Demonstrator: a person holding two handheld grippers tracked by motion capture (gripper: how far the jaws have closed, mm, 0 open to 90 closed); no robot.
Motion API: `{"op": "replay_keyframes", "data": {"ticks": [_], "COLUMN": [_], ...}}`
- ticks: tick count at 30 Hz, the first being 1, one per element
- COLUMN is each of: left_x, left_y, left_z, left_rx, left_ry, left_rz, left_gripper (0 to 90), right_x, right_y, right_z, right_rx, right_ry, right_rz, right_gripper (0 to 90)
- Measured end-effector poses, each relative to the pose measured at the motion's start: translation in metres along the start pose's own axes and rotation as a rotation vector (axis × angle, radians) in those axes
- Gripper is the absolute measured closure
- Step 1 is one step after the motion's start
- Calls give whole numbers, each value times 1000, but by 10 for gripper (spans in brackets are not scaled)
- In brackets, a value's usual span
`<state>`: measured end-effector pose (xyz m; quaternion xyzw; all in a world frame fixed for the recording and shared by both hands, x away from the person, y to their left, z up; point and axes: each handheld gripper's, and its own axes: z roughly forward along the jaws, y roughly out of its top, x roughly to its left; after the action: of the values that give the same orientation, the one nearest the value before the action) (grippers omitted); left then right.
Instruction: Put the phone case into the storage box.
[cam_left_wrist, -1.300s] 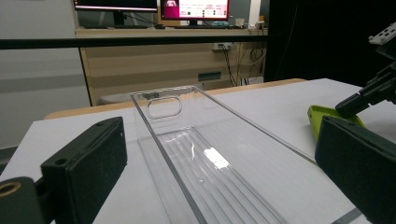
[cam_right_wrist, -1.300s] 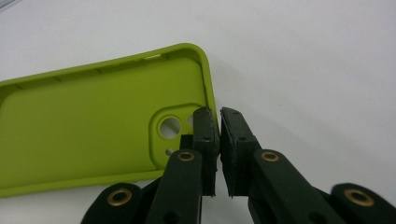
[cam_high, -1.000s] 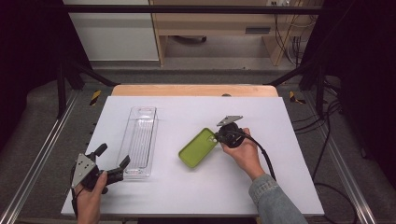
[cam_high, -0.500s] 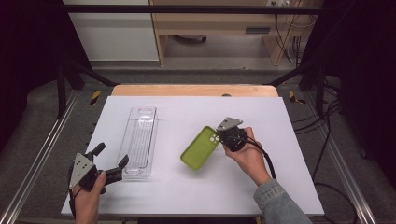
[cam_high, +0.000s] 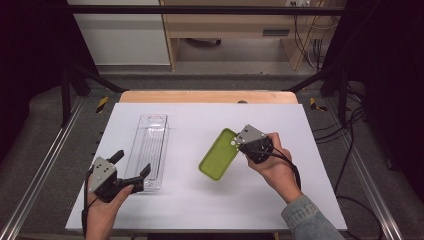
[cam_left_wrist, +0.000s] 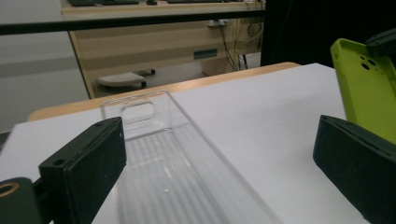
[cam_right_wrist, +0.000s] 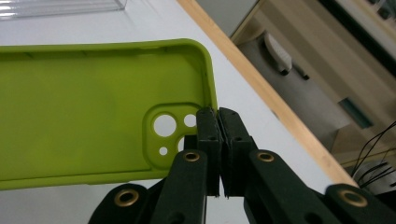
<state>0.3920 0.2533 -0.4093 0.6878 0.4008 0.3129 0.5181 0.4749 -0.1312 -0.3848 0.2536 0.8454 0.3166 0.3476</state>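
The lime-green soft plastic phone case (cam_high: 219, 154) is held above the white table (cam_high: 200, 210), right of its middle, its hollow inner side turned up and towards the left. It is gripped at its camera-cutout corner, the edge wall of that corner being pinched between the two black jaws of the right tongs (cam_high: 239, 144), which are pressed tightly together, as is seen in the right gripper view on the case (cam_right_wrist: 84, 116) and the tongs (cam_right_wrist: 218, 122).

A long clear ribbed plastic tray (cam_high: 148, 150) is laid lengthwise on the left half of the table, well apart from the case.

The left tongs (cam_high: 131, 166) are held just beside the near end of the tray, their jaws spread wide with nothing between the pads. In the left gripper view the tray (cam_left_wrist: 177, 158) is seen between those jaws, and the case (cam_left_wrist: 369, 93) at the right edge.
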Motion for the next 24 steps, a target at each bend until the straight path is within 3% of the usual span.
{"op": "replay_keyframes", "data": {"ticks": [6,12,15,19,24], "left_x": [-21,-28,-32,-38,-39], "left_y": [9,15,19,23,27], "left_z": [17,33,41,52,62], "left_rx": [28,50,62,93,95], "left_ry": [-41,-39,-59,-55,-80], "left_rz": [-11,-27,-4,64,57], "left_gripper": [20,30,30,30,30], "right_x": [9,13,14,16,18], "right_y": [9,15,18,21,23], "right_z": [-8,-9,-12,-14,-16], "right_rx": [-39,-69,-86,-96,-109], "right_ry": [-27,-40,-49,-72,-112], "right_rz": [-84,-146,-155,-173,-191], "right_gripper": [882,882,882,882,882]}}
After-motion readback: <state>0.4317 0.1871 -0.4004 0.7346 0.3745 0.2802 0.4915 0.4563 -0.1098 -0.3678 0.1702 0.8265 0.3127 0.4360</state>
